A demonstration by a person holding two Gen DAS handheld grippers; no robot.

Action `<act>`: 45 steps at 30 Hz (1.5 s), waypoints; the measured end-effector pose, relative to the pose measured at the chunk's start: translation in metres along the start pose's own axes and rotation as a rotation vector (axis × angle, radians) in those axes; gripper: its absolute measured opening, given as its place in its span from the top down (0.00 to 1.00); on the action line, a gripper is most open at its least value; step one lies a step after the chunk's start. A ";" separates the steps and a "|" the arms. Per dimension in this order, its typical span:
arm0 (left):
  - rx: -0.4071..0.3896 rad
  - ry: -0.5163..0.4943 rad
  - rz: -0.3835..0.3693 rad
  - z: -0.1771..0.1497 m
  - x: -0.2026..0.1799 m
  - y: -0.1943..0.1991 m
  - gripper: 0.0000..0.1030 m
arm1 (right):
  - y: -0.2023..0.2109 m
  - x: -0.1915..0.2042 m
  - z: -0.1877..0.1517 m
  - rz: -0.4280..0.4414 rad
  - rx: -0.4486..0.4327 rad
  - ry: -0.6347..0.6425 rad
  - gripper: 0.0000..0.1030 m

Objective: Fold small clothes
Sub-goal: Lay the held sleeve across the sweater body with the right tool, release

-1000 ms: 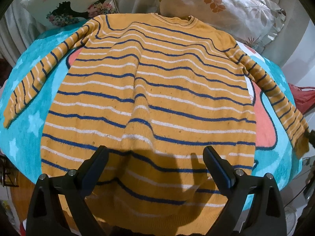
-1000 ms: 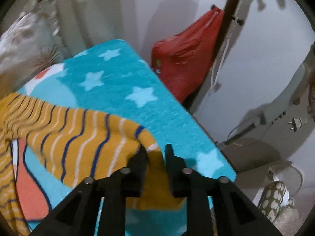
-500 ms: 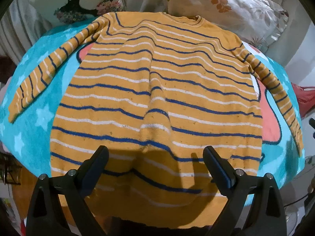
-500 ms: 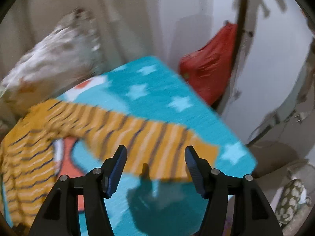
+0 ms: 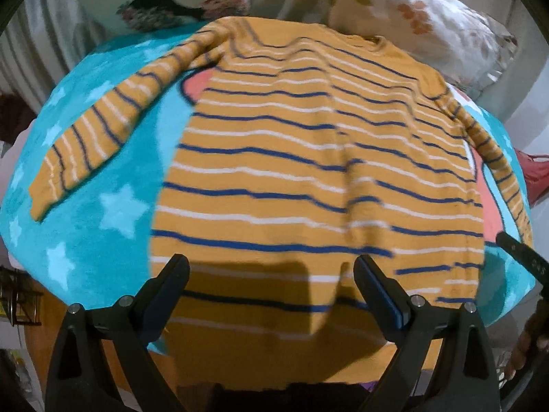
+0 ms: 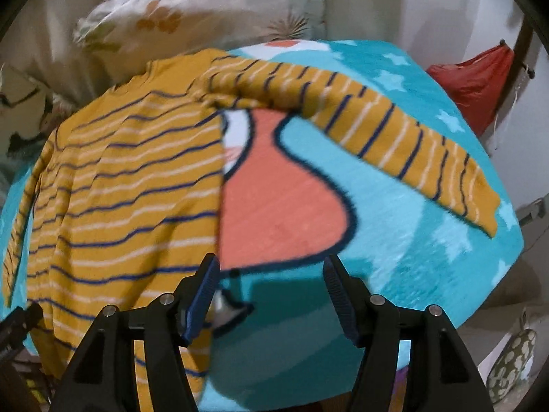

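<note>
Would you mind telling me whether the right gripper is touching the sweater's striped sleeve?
Apart. In the right wrist view the right gripper hangs open over the blanket, while the sleeve lies well beyond its jaws.

Sweater [image 5: 308, 158] spread flat on blanket [image 5: 103, 185], frame centre; pillows [image 5: 429, 17] behind at top; bag [image 6: 477, 86] upper right.

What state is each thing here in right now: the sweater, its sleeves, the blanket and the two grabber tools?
Sweater: spread flat on the blanket, not folded, a ridge of wrinkles down the middle.
Left sleeve: stretched out sideways, flat.
Right sleeve: stretched out sideways, flat, free of the gripper.
Blanket: spread under the sweater.
Left gripper: open, empty, above the hem.
Right gripper: open, empty; its jaws have just been opening.
</note>
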State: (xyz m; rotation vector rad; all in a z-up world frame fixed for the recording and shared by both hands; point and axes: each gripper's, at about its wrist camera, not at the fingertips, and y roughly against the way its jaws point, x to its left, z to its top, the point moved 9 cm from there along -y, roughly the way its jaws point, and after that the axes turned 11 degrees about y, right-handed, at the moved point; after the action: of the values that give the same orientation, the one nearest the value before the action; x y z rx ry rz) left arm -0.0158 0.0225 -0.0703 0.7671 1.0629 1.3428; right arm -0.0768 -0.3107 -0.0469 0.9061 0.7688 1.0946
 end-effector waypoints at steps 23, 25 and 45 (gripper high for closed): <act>0.142 -0.027 -0.009 -0.022 0.065 -0.007 0.93 | -0.001 0.076 -0.048 0.280 0.124 0.075 0.92; 0.137 -0.033 0.017 -0.028 0.069 0.003 0.96 | 0.008 0.067 -0.051 0.274 0.127 0.099 0.92; 0.061 0.078 0.152 -0.064 0.090 0.044 0.78 | 0.015 -0.014 -0.055 0.179 0.141 0.139 0.98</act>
State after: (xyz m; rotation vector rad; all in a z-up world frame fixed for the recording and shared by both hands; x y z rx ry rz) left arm -0.0985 0.1073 -0.0679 0.8601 1.1297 1.4847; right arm -0.1341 -0.3089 -0.0565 1.0409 0.9015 1.2834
